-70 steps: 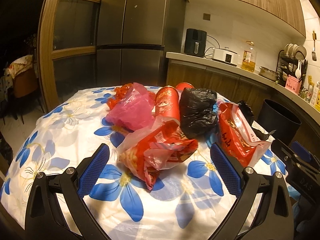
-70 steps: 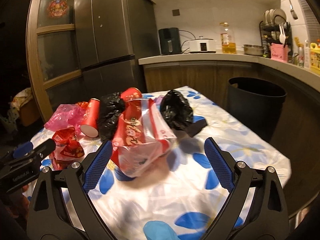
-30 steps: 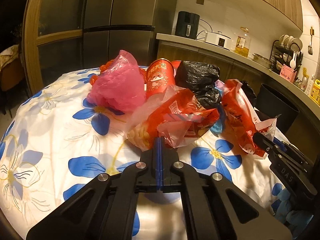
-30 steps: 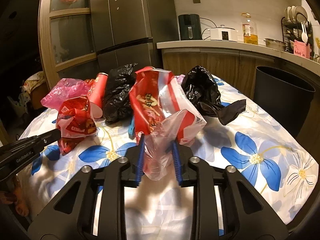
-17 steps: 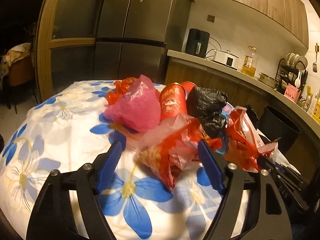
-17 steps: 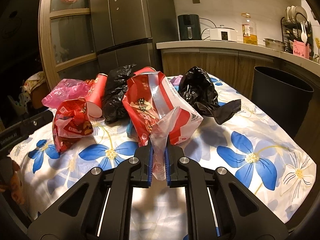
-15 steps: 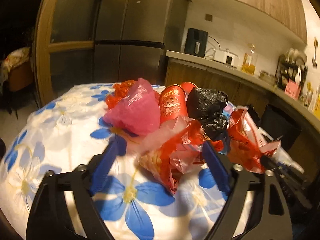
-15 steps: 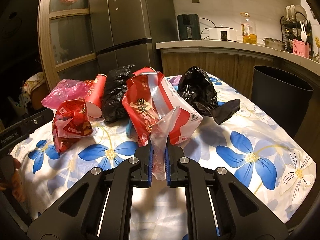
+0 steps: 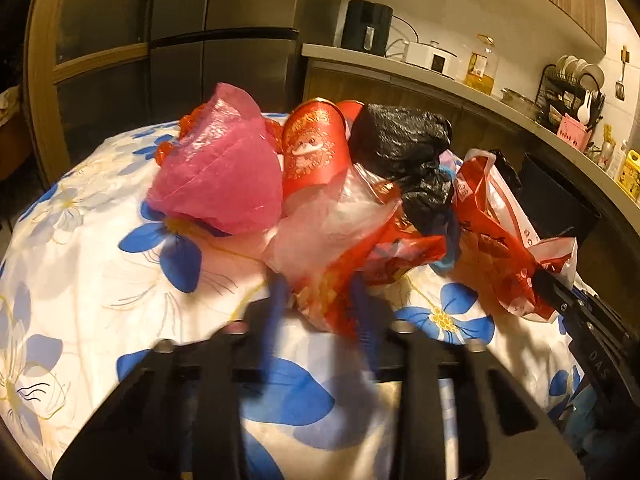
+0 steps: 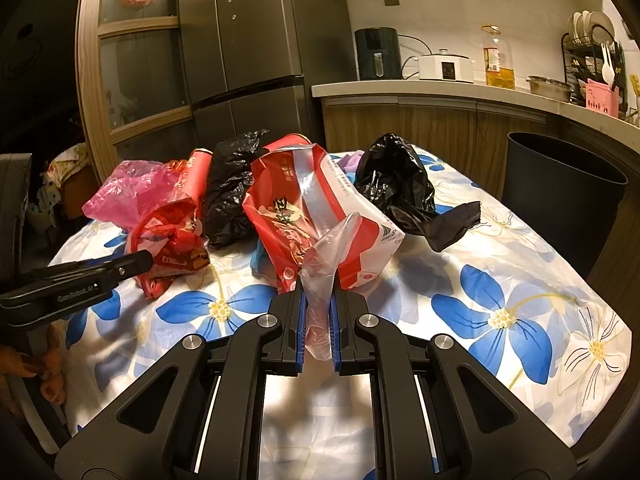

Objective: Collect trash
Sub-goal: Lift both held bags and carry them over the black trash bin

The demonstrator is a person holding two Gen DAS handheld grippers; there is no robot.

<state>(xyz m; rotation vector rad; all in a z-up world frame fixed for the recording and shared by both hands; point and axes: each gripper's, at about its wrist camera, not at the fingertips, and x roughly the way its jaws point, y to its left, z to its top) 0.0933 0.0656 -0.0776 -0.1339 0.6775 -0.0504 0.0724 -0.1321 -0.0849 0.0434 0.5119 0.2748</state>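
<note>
A heap of trash lies on the flowered tablecloth (image 10: pixel 500 320): a pink plastic bag (image 9: pixel 220 176), a red paper cup (image 9: pixel 316 148), black bags (image 9: pixel 404 140) and snack bags. My left gripper (image 9: pixel 318 304) is blurred and its jaws are closing on the near end of the red snack bag (image 9: pixel 328 280), which fills the gap between the pads. In the right wrist view the left gripper (image 10: pixel 136 264) touches that red snack bag (image 10: pixel 168 240) from the left. My right gripper (image 10: pixel 316 304) is shut on the clear flap of the red-and-white bag (image 10: pixel 316 208).
A black bin (image 10: pixel 560 192) stands off the table's right side, below the counter (image 10: pixel 440 90) with appliances. A loose black bag (image 10: pixel 396 184) lies behind the red-and-white bag. The fridge (image 10: pixel 248 60) is beyond the table. A person's hand (image 10: pixel 24 364) shows at lower left.
The left jaws went from shut to wide open, then narrowed around the red snack bag while moving in on it. The right gripper has kept still, holding the clear flap.
</note>
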